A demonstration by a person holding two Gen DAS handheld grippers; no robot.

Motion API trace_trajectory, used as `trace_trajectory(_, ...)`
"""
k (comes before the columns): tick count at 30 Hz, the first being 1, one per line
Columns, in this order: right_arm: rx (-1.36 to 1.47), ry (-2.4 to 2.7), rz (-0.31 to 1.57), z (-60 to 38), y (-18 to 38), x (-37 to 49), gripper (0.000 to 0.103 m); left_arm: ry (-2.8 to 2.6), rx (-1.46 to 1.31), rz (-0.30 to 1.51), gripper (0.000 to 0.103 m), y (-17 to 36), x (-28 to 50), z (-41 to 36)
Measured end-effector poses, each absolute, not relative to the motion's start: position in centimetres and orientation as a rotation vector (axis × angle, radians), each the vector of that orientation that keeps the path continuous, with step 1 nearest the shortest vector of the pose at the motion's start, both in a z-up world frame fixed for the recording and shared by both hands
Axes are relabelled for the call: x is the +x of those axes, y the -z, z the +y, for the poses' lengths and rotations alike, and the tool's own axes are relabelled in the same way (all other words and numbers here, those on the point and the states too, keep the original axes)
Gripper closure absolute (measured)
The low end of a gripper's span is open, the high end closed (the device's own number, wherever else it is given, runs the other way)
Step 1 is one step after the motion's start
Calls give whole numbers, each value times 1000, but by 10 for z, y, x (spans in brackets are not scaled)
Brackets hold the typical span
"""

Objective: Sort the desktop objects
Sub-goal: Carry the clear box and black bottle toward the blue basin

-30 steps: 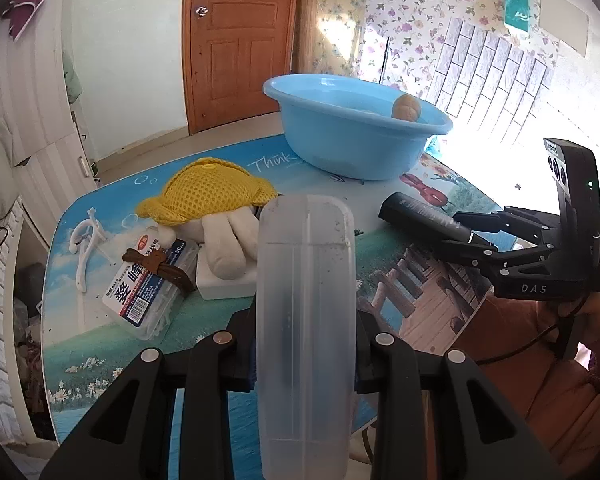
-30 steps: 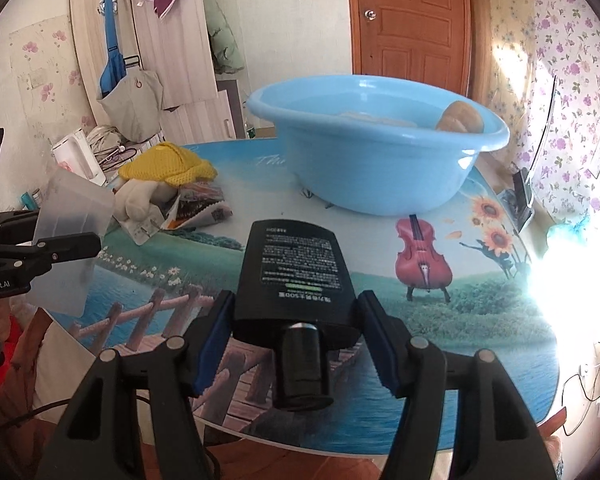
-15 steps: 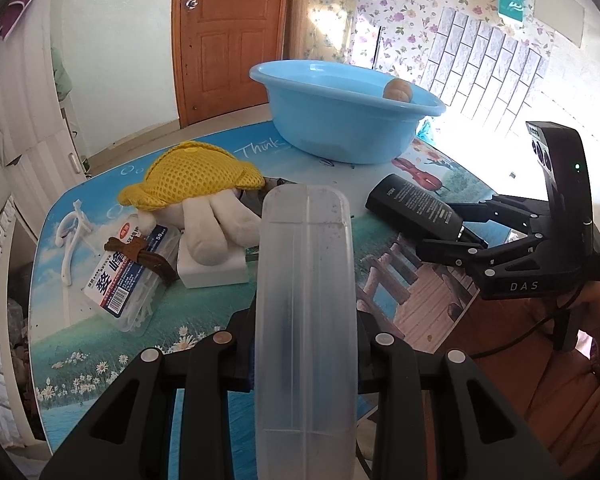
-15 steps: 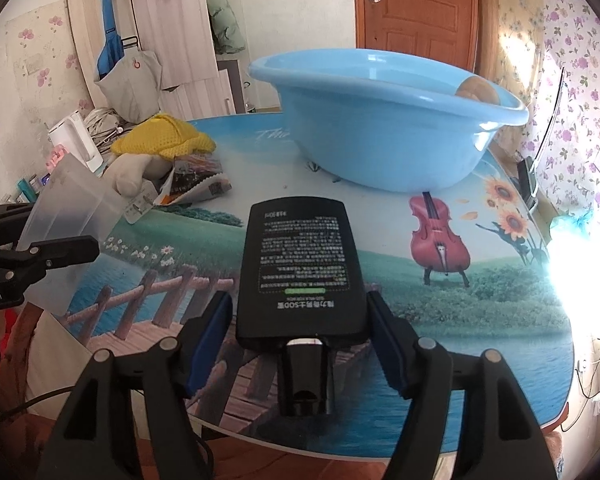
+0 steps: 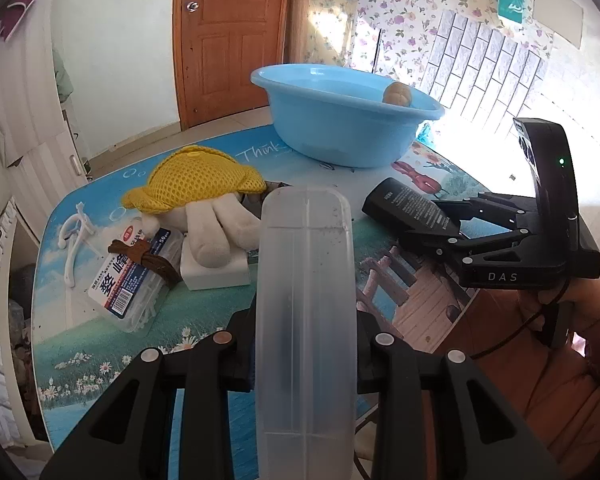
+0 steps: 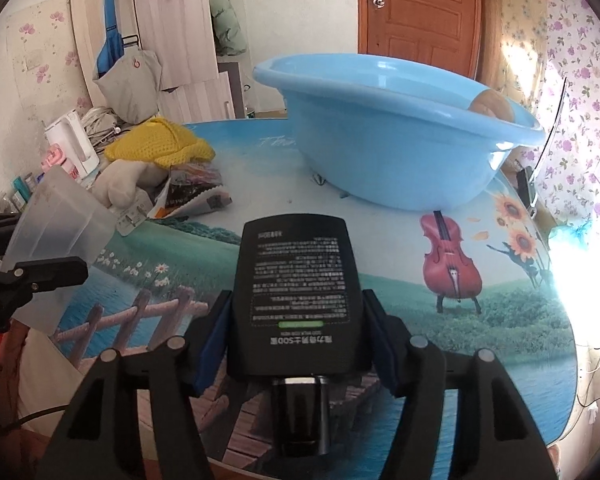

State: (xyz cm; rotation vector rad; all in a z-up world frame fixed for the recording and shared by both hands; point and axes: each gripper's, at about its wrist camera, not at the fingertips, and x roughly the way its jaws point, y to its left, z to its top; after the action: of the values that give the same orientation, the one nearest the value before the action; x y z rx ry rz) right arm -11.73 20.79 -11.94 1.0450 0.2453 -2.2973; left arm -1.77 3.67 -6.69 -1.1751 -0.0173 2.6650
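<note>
Since a second ago the right claw [image 6: 296,344] is closing on the black bottle [image 6: 298,292] above the bench's near edge, the left claw [image 5: 306,344] gripping a translucent container [image 5: 306,320], probably both bound for the blue basin [image 6: 392,136].

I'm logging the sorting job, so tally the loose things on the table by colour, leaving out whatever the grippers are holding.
Blue: 1, basin
Yellow: 1, mesh cloth
White: 4, plush toy, foam block, hook, floss pick box
Total: 6
</note>
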Motion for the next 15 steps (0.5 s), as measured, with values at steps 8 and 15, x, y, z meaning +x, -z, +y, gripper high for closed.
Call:
trace_trajectory(8,908,2317,200,212,90,-106,42,-2688,-1136,-16,73,51,-18,36)
trace_trajectory(15,794,2324,176,213,58,-95,42,-2686,-1118,-24,73,41,-21,38)
